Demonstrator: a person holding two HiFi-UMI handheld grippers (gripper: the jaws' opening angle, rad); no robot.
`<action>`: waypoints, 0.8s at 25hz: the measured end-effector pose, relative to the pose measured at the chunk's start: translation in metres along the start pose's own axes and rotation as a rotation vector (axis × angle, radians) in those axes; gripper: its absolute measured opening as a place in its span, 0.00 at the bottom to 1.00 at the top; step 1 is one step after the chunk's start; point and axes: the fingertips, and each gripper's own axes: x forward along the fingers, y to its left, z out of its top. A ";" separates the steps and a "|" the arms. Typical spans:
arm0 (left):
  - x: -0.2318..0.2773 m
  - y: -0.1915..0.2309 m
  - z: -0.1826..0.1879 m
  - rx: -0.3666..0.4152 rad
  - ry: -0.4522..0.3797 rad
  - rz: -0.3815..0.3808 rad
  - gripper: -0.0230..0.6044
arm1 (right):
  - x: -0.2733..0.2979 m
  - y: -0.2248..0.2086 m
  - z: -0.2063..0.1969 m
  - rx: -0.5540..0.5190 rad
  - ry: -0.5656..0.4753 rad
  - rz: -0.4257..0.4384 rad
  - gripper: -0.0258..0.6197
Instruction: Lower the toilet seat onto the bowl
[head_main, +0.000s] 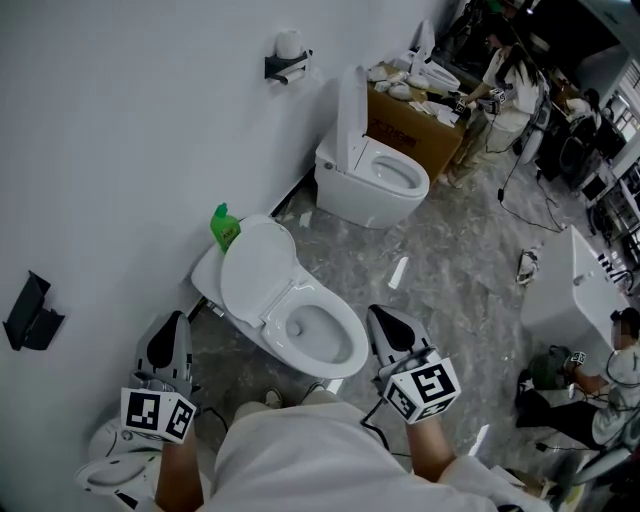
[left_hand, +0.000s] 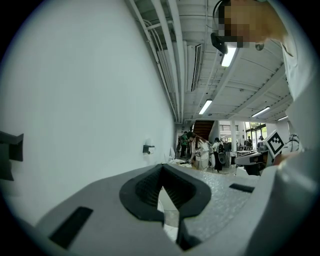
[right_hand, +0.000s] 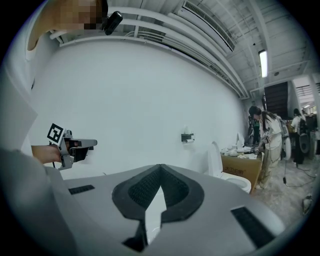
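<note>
Black wall bracket (head_main: 30, 315), far left, fixed to the white wall. Left gripper (head_main: 176, 318): grey and black body, marker cube at the rear, jaws fully together with nothing between them, hanging just left of the toilet and apart from it. Green bottle (head_main: 225, 228): stands on the floor between the wall and the toilet's back. Toilet seat (head_main: 258, 272): white oval panel, tipped up and leaning back toward the wall, hinged at the rear of the bowl (head_main: 352, 338), which lies open below it. Whether a separate ring sits folded against the panel or already rests on the rim cannot be told from above. Handling, as judged: rigid moulded plastic, light, glossy and likely slippery under rubber pads. It pivots freely on its hinge and could drop and slam onto the ceramic if let go early. The best hold is the free top edge, farthest from the hinge, either pinched across its thin rim or hooked and eased forward by closed tips, and kept supported all the way down. Right gripper (head_main: 380, 313): same make, jaws likewise pressed together and empty, just right of the bowl's front. Second toilet (head_main: 372, 172): farther back to the right, lid up, well apart.
</note>
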 end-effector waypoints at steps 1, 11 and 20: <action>0.000 0.000 0.000 -0.001 -0.001 0.001 0.05 | 0.000 0.000 0.000 0.000 -0.001 -0.001 0.04; 0.007 -0.011 0.000 0.008 -0.011 -0.027 0.05 | -0.010 -0.005 -0.005 -0.009 -0.003 -0.040 0.04; 0.017 -0.019 -0.001 0.007 -0.015 -0.063 0.05 | -0.016 -0.010 -0.009 0.011 0.003 -0.058 0.04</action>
